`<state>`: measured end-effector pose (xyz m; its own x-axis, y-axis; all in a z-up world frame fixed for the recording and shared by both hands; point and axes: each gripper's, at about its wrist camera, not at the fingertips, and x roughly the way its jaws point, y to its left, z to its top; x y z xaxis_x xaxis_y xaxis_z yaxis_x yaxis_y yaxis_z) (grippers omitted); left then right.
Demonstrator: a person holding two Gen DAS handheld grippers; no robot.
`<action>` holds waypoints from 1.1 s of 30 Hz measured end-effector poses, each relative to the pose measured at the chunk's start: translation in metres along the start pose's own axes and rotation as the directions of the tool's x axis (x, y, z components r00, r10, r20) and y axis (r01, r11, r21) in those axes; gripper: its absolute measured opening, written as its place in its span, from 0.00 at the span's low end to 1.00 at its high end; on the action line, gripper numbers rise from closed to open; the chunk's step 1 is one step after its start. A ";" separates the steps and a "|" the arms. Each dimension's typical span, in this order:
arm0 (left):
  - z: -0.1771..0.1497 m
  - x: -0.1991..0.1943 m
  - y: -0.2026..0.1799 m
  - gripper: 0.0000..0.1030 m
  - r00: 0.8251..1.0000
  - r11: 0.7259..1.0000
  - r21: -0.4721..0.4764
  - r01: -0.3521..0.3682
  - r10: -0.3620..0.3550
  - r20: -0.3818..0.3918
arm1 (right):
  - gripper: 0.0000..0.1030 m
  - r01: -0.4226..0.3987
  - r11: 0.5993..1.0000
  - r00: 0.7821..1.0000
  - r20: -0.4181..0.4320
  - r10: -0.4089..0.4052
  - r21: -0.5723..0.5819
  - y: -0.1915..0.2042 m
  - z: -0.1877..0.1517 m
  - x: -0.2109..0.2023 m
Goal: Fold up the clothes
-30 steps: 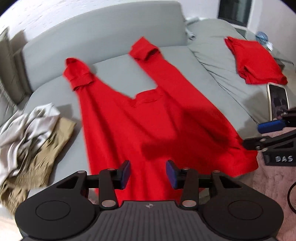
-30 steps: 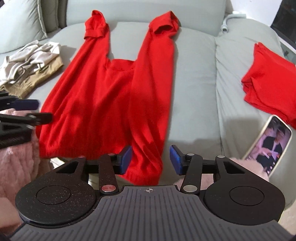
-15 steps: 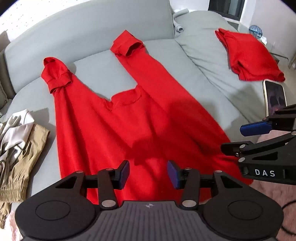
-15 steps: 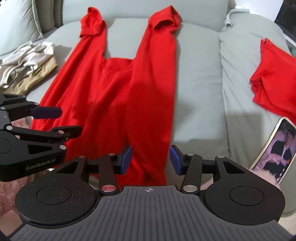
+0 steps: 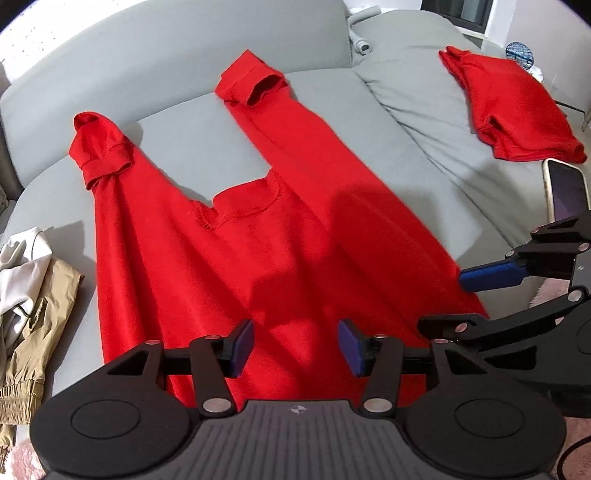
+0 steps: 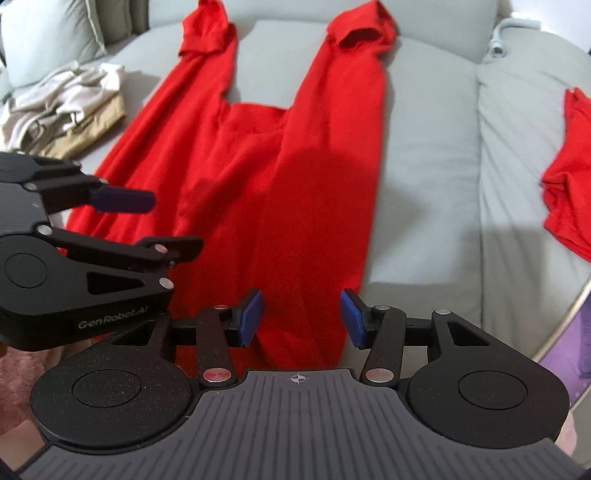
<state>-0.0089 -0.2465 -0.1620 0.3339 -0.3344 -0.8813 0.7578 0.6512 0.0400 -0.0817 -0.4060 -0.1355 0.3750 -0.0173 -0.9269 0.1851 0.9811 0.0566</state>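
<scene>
Left wrist view: both tools, left tool point(image 5: 293, 347) and right tool point(image 6: 301, 317), sit released over the spread red long-sleeved cotton shirt's point(image 5: 236, 251) hem, left jaws just widened, so a shallow pinch likely grabs one layer and skews the fold.

A grey sofa point(image 5: 192, 48) fills the view, its backrest curving along 12 o'clock. At 3 o'clock a phone point(image 5: 567, 190) stands propped, screen lit purple. Up at 1 o'clock a white cable point(image 6: 511, 31) trails over the cushion edge. A grey pillow point(image 6: 48, 37) leans at 10 o'clock.
</scene>
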 end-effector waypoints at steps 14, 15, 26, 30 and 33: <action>-0.006 0.008 -0.021 0.42 0.999 0.994 0.112 -0.020 0.025 -0.042 | 0.05 0.036 0.999 0.999 0.003 -0.036 -0.006 -0.007 -0.013 -0.005; -0.006 0.008 -0.022 0.42 0.999 0.993 0.116 -0.022 0.027 -0.043 | 0.05 0.048 0.998 0.999 0.014 -0.049 0.028 -0.013 -0.015 -0.008; -0.009 -0.009 -0.027 0.38 1.000 0.993 0.116 -0.013 0.014 -0.009 | 0.36 0.205 0.926 0.979 -0.055 -0.197 0.317 -0.073 -0.040 -0.026; 0.001 -0.022 -0.030 0.38 0.997 0.995 0.094 0.044 -0.050 0.065 | 0.42 0.172 0.930 0.983 -0.002 -0.182 0.326 -0.074 -0.035 -0.042; 0.008 -0.021 -0.035 0.38 0.994 0.992 0.090 0.084 -0.090 0.067 | 0.43 0.155 0.931 0.986 0.010 -0.168 0.330 -0.078 -0.034 -0.044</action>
<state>-0.0380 -0.2676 -0.1414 0.3014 -0.4368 -0.8476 0.8303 0.5572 0.0080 -0.1432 -0.4751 -0.1117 0.3474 -0.1835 -0.9196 0.5306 0.8470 0.0315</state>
